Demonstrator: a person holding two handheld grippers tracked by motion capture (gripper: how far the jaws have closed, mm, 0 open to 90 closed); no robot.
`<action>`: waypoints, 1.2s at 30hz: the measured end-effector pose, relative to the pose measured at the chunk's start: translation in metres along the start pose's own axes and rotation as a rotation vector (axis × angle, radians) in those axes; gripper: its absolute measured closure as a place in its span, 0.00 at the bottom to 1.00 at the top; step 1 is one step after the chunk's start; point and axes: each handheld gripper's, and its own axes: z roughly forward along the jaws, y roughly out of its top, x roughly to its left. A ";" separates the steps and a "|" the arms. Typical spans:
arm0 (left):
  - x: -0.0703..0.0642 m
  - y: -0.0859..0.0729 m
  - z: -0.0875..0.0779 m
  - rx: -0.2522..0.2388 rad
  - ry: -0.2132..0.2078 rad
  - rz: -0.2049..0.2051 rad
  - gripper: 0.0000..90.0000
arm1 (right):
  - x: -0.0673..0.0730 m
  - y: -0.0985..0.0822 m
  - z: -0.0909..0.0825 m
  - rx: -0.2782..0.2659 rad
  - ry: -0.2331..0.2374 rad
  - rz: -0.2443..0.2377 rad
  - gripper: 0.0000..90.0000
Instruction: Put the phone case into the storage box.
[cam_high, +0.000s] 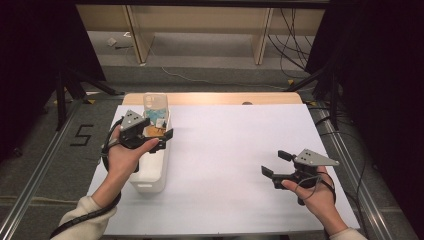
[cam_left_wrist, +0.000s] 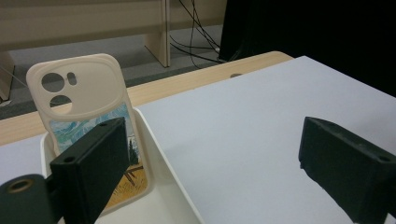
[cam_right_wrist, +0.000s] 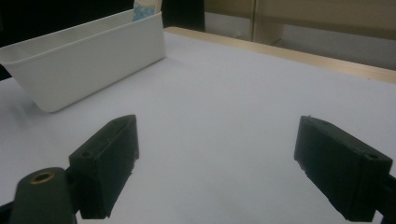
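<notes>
A phone case (cam_left_wrist: 88, 121), cream-rimmed with a painted landscape on its back, is seen standing nearly upright against the far end wall of a white plastic bin (cam_high: 150, 177) at the left of the white table sheet (cam_high: 225, 165). The left gripper (cam_high: 162, 140) is held over the bin with its jaws wide apart and nothing between them; in the left gripper view one jaw overlaps the case's lower half while the other stands out over bare sheet, so the bin's long wall lies inside the span. A closing there would likely catch the wall along with the case, or tip the leaning case flat into the bin; a jolted bin could slide on the smooth sheet. The right gripper (cam_high: 275, 164) is held low over the sheet, well apart from the bin, its jaws also spread wide and empty. Cables and wooden furniture legs are seen on the floor beyond the table edge, clear of the work.
</notes>
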 end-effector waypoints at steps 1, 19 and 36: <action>-0.001 -0.001 -0.001 -0.001 -0.001 0.002 0.09 | 0.000 0.000 0.000 -0.001 0.000 0.000 0.17; -0.012 -0.017 -0.017 -0.014 -0.048 0.015 0.10 | 0.000 0.000 -0.001 0.000 0.001 -0.003 0.17; -0.021 -0.033 -0.027 -0.018 -0.083 0.045 0.10 | 0.000 0.000 -0.001 0.002 0.000 -0.006 0.17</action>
